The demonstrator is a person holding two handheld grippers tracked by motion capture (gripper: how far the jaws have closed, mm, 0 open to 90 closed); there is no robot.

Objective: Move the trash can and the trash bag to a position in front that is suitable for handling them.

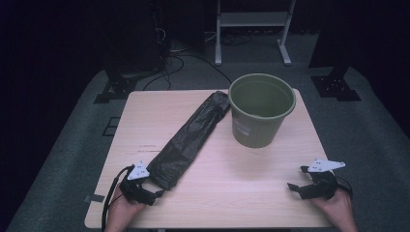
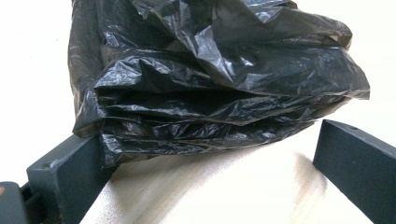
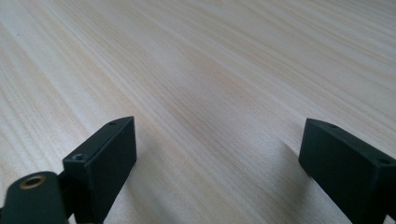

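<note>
Two grippers sit low over a pale wooden table [image 1: 227, 193], one at each near corner. The left gripper [image 1: 153, 194] rests at the near end of a long, folded black plastic bag [image 1: 191, 137], which lies slantwise across the table from the near left toward the far middle. In the left gripper view, the jaws stand wide apart, and the crumpled end of the bag [image 2: 219, 79] lies just ahead of them and partly between them; its edge touches the inner face of the jaw on the left of that view, while the other jaw stands clear of it. The bag is not pinched.

The right gripper [image 1: 296, 180] is near the right edge of the table, well apart from the bag. In the right gripper view, its jaws are also spread wide, with bare wood [image 3: 210, 93] between them.

A green bucket [image 1: 261, 110] stands upright at the far side of the table, just beside the bag's far end. A hand [image 1: 338, 208] holds the right gripper from below.
</note>
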